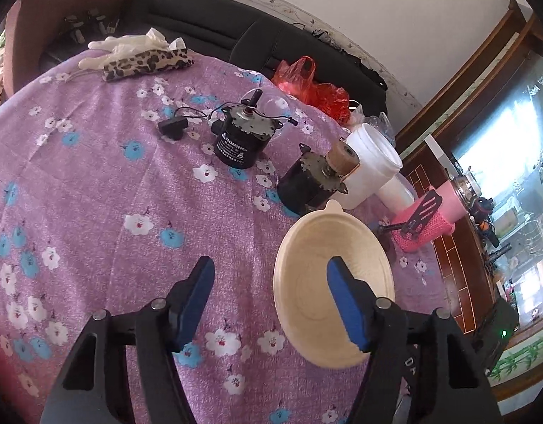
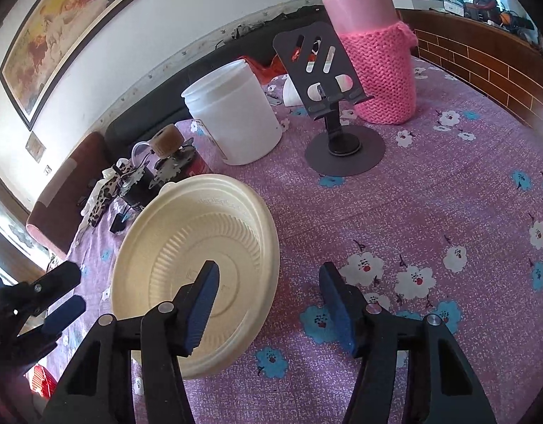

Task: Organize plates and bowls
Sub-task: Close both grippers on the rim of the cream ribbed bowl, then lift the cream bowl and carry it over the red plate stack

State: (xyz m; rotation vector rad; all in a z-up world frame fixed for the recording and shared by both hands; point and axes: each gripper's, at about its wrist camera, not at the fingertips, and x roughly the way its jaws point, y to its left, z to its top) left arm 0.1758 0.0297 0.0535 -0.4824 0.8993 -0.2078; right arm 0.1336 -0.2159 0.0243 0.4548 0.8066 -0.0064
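Observation:
A cream disposable bowl [image 1: 333, 286] sits upright on the purple floral tablecloth [image 1: 94, 190]. My left gripper [image 1: 269, 295] is open and empty; its right finger hangs over the bowl's inside and its left finger is over the cloth left of the rim. In the right wrist view the same bowl [image 2: 197, 243] lies at lower left. My right gripper [image 2: 267, 300] is open and empty; its left finger is over the bowl and its right finger is over bare cloth. The left gripper also shows in the right wrist view [image 2: 64, 291] at the far left.
Two black motors [image 1: 239, 137] [image 1: 306, 183], a white plastic jar [image 1: 372, 162], a black phone stand [image 2: 342, 130], a pink knit-sleeved flask [image 2: 377, 53] and a leopard-print pouch [image 1: 147, 63] stand on the table. A black sofa [image 1: 236, 24] lies behind.

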